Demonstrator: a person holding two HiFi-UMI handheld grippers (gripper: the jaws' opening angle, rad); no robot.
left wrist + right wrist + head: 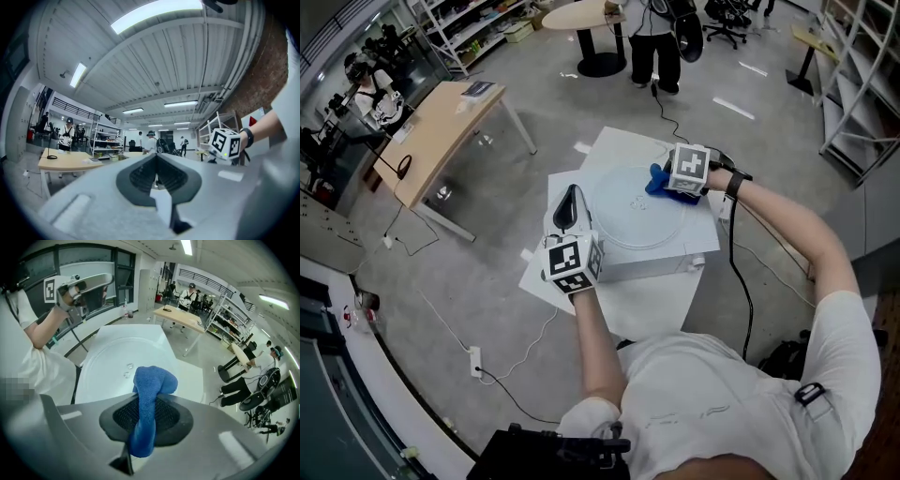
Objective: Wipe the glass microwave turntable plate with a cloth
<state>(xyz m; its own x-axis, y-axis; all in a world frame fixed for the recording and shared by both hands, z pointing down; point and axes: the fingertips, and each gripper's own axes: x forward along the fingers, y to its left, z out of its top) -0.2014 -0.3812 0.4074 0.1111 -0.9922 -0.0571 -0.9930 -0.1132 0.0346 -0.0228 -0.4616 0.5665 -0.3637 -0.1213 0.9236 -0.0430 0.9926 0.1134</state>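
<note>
No text, label, brand or number can be read.

This is a large open lab or workshop hall with a bare grey concrete floor [487, 272], seen from the head view with metal shelving racks [478, 23] of boxes at 11 o'clock and more racks [862, 84] at 2 o'clock. A wooden work table [441, 127] stands at 10 o'clock, office chairs [727, 19] at 1 o'clock, and a power strip [474, 361] with trailing cable at 8 o'clock. Overhead, strip lights [154, 11] hang under a corrugated metal ceiling [154, 65], above a railed mezzanine [70, 108].
</note>
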